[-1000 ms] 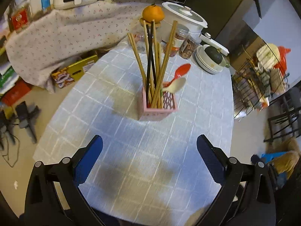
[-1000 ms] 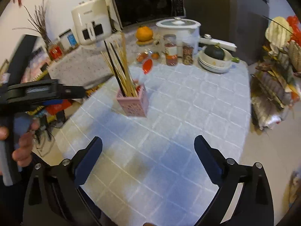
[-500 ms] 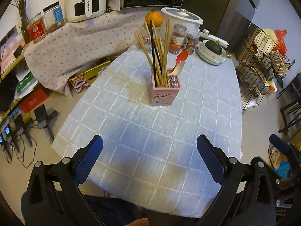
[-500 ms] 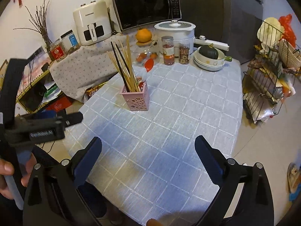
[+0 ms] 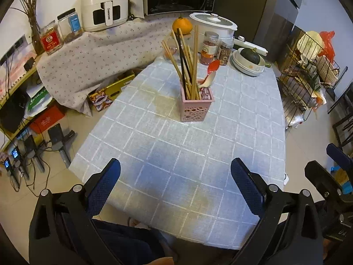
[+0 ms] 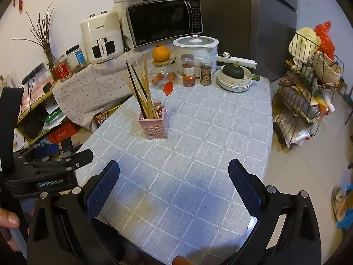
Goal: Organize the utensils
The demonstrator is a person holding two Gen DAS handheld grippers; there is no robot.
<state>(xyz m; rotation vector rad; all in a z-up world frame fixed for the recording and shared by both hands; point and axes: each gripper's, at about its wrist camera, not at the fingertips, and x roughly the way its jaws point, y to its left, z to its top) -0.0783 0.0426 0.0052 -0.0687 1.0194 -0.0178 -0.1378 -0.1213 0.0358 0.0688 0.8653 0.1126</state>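
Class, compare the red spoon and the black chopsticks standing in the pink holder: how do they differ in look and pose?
The red spoon has a broad oval bowl; the black chopsticks are thin straight sticks. The spoon is glossy red, the chopsticks dark and plain. The spoon leans toward the jar side, while the chopsticks lean the other way and rise higher above the rim. Both stand in the pink holder on the checked tablecloth.
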